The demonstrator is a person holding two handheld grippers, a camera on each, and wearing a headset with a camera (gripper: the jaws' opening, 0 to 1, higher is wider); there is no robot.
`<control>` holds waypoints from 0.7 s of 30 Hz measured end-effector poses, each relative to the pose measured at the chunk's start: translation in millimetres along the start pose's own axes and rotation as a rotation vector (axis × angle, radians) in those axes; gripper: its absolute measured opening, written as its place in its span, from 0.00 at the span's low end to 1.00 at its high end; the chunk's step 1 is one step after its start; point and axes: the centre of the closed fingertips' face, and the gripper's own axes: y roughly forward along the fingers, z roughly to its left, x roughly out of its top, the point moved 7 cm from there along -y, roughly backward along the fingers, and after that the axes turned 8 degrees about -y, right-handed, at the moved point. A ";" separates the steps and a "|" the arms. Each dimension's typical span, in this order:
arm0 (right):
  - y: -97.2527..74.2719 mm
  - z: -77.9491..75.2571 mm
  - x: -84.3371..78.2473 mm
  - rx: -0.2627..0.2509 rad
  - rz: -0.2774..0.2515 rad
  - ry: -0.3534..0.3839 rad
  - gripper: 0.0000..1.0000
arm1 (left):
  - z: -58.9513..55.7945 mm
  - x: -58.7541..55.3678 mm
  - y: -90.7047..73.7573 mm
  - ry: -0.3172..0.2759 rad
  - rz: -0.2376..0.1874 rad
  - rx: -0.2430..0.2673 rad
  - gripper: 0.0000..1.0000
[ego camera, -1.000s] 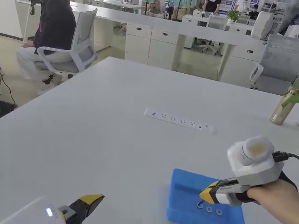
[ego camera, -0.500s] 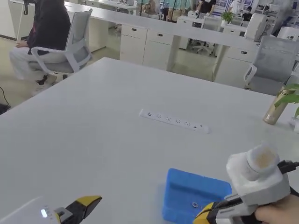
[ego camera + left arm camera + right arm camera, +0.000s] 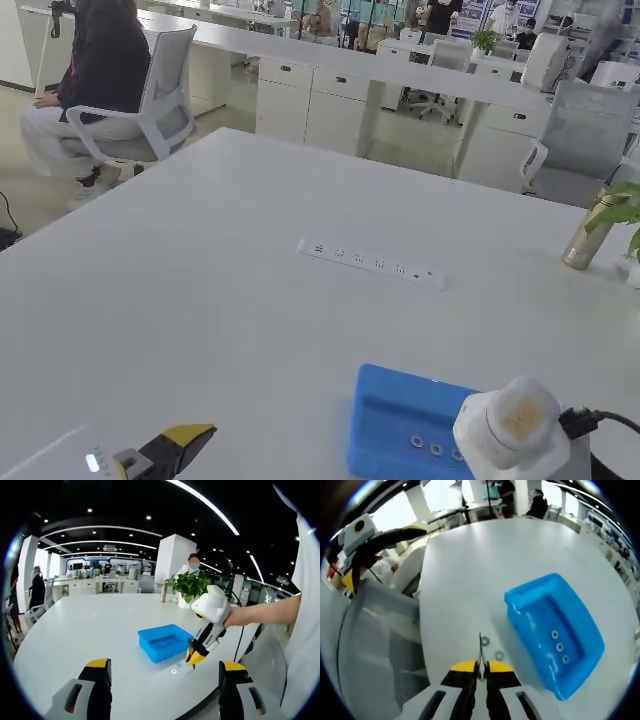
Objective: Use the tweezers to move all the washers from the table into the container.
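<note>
My right gripper (image 3: 481,667) is shut on thin metal tweezers (image 3: 480,650), whose tips hover over the white table beside two loose washers (image 3: 485,641) (image 3: 499,655). The blue container (image 3: 520,605) lies just to the right, with three washers (image 3: 559,646) on its floor. In the left gripper view the right gripper (image 3: 196,656) points down at the table near the container (image 3: 160,654), close to a washer (image 3: 174,671). My left gripper (image 3: 165,672) is open and holds nothing, some way from the container. In the head view its yellow tip (image 3: 195,437) is at the bottom left and the container (image 3: 368,445) at the bottom centre.
A white power strip (image 3: 372,264) lies mid-table. A gold bottle (image 3: 587,238) and a potted plant (image 3: 189,586) stand at the far right edge. A person sits on an office chair (image 3: 150,105) beyond the table's far left. The near table edge lies just below the washers.
My right gripper has drawn back from over the container toward the near table edge, and its jaws have left the head view. Three washers now lie in the container. The left gripper barely moved.
</note>
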 end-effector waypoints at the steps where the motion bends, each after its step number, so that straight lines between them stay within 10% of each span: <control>1: 1.1 3.8 0.8 -0.031 -0.058 -0.002 0.03 | -0.3 0.2 -0.2 0.002 0.001 0.000 0.90; 8: -4.8 -3.3 -19.8 -0.154 -0.241 0.045 0.04 | -3.5 -1.4 2.0 0.014 0.016 -0.015 0.90; 21: -7.6 -23.1 -3.8 -0.147 -0.214 0.155 0.01 | -4.2 0.3 2.3 0.026 0.010 -0.021 0.89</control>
